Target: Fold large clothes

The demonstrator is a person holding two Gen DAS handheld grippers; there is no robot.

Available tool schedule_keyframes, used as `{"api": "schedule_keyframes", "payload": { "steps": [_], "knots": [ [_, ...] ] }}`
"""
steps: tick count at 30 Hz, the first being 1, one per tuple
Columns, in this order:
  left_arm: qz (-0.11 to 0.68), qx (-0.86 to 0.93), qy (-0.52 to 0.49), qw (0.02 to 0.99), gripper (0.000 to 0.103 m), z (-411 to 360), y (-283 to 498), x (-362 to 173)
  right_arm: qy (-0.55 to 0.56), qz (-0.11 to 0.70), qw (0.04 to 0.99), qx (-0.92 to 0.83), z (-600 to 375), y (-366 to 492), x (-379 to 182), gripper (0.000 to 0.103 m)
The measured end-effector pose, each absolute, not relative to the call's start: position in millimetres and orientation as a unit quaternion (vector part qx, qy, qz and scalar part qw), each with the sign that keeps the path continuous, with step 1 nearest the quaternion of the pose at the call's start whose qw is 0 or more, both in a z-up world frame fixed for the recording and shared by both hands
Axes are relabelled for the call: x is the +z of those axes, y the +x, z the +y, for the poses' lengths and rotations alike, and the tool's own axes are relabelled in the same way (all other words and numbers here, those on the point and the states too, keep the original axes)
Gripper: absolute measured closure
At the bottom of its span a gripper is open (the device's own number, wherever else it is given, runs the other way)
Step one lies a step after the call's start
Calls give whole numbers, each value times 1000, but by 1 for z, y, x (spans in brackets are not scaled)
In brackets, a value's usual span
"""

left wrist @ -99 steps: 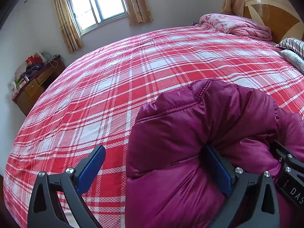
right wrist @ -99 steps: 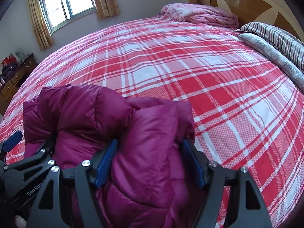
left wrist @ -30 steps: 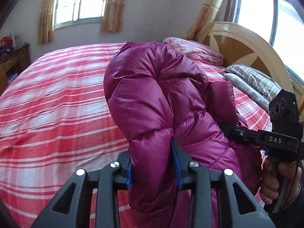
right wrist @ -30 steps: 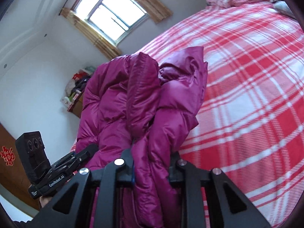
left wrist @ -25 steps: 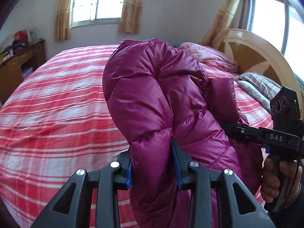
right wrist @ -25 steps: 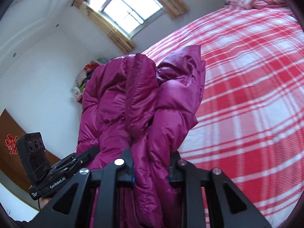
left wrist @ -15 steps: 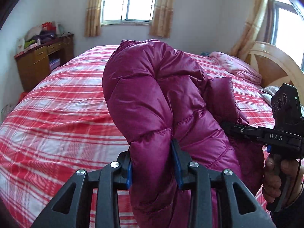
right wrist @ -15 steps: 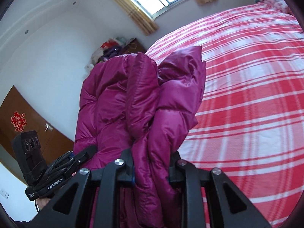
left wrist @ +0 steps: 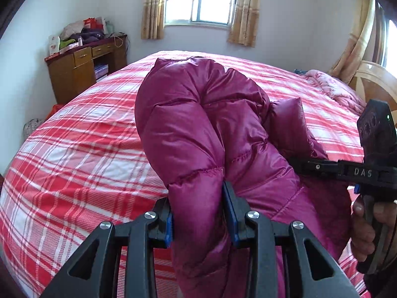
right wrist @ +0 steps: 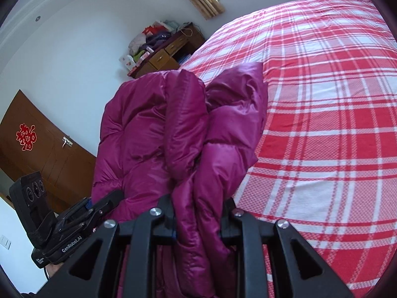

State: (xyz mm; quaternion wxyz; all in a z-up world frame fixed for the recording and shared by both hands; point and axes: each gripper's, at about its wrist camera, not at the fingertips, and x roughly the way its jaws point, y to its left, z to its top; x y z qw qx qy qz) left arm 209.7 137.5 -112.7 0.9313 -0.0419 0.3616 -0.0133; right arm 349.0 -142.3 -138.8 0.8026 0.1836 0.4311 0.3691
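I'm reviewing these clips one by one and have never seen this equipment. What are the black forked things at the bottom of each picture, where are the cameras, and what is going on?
There is no robot. A person holds a hand-operated two-finger clamp in each hand, and each clamp carries a wide-angle camera looking forward along its fingers. One picture comes from the left gripper, the other from the right gripper. Each view also shows the other tool at its edge, and the person's right hand on its handle. Both grippers are shut on folds of one puffy magenta quilted down jacket, bunched up over a bed with a red-and-white plaid cover. A wooden desk piled with bags stands by the wall.
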Motion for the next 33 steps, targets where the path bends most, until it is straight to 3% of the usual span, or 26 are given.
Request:
{"api": "schedule_keyframes", "payload": {
  "steps": [3, 8, 10, 13, 18, 27, 29, 33],
  "knots": [
    [370, -8, -48, 928, 66, 146, 211, -123, 182, 439, 799, 369, -133, 350, -146, 79],
    [368, 11, -41, 929, 50, 148, 208, -130, 178, 445, 800, 361, -124, 355, -150, 77],
    [359, 25, -21, 933, 36, 145, 207, -130, 177, 447, 801, 358, -126, 354, -153, 74],
    [347, 44, -4, 937, 24, 147, 206, -134, 180, 450, 800, 353, -128, 353, -154, 70],
    [348, 42, -34, 936, 20, 159, 206, -139, 174, 452, 806, 340, -129, 350, -154, 60],
    [345, 59, 2, 937, 20, 157, 185, -119, 146, 427, 846, 286, -139, 330, -132, 40],
    [335, 61, 1, 940, 20, 160, 176, -110, 139, 409, 861, 269, -145, 319, -119, 31],
    [304, 64, -7, 951, 20, 164, 156, -83, 123, 375, 881, 260, -150, 289, -90, 30]
  ]
}}
